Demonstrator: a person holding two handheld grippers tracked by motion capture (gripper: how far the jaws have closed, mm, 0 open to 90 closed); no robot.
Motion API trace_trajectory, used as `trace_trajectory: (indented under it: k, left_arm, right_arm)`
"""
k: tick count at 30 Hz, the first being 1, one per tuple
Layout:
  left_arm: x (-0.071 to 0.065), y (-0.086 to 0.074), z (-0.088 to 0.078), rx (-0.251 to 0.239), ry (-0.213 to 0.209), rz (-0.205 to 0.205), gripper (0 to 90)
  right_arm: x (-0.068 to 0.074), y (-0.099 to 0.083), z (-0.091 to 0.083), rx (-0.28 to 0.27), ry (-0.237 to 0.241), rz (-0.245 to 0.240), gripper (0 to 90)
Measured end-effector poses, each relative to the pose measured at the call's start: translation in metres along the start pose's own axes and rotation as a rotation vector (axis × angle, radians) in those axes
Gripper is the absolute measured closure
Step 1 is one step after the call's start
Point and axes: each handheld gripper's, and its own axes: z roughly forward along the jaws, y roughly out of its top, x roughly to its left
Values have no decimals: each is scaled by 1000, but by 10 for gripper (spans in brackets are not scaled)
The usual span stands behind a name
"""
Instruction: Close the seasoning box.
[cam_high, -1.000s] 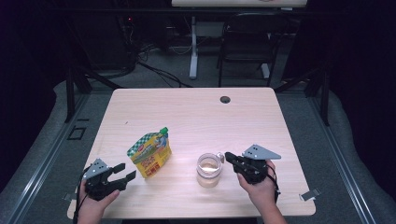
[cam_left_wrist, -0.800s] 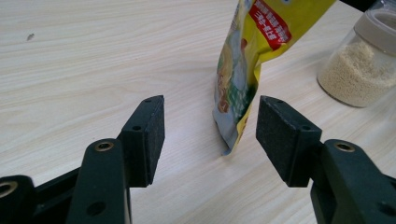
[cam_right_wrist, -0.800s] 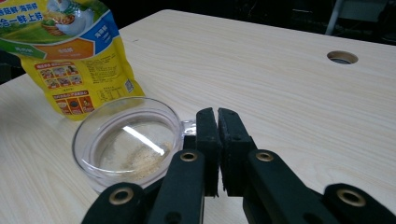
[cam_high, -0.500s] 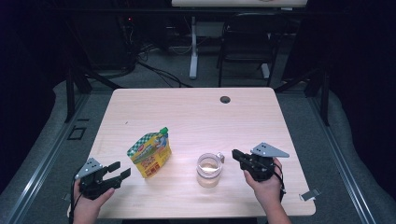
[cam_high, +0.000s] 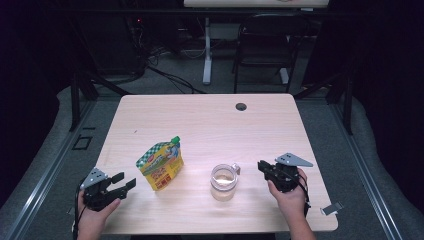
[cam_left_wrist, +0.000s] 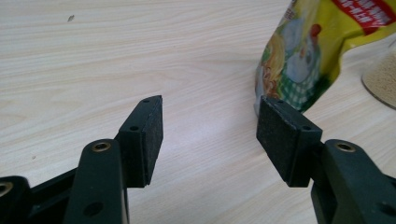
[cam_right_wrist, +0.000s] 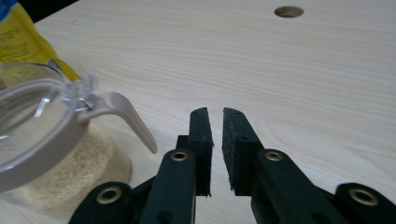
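Note:
A yellow-green spouted food pouch (cam_high: 160, 165) stands left of centre on the wooden table (cam_high: 200, 125). To its right sits a clear glass jar (cam_high: 223, 180) with a beige hinged lid and pale grains inside. My left gripper (cam_high: 125, 182) is near the front left corner, open wide, pointing at the pouch (cam_left_wrist: 308, 46) with bare table between its jaws (cam_left_wrist: 210, 121). My right gripper (cam_high: 263, 167) is just right of the jar, apart from it. Its jaws (cam_right_wrist: 215, 114) have just been opening; a narrow gap shows and nothing is between them. The jar's clasp (cam_right_wrist: 121, 112) lies to their left.
A round cable hole (cam_high: 241, 106) is at the table's far edge. Behind the table stand a dark chair (cam_high: 265, 45) and a white desk leg (cam_high: 206, 55), with cables on the floor. A small pale object (cam_high: 331, 209) lies on the floor at the right.
My right gripper has drawn back to the right, away from the jar, and its jaws have parted slightly. The left gripper has barely shifted.

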Motion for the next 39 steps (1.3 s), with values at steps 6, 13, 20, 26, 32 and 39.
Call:
trace_trajectory:
  k: [6, 13, 20, 26, 32, 39]
  left_arm:
    - [3, -1, 3, 9, 8, -8, 416]
    - [9, -4, 6, 26, 20, -23, 415]
    - [11, -5, 7, 21, 21, -36, 415]
    - [12, -5, 11, 39, 27, -29, 414]
    - [14, -5, 11, 54, 39, -40, 412]
    - [15, -4, 11, 64, 47, -56, 412]
  right_arm:
    - [-9, -5, 5, 25, -24, 38, 787]
    - [-22, -12, 14, 66, -49, 100, 742]
    - [-22, -14, 15, 64, -36, 127, 713]
    - [-18, -14, 19, 65, 7, 122, 641]
    - [-10, -17, 24, 79, 29, 113, 594]
    - [-8, -18, 25, 74, 22, 108, 530]
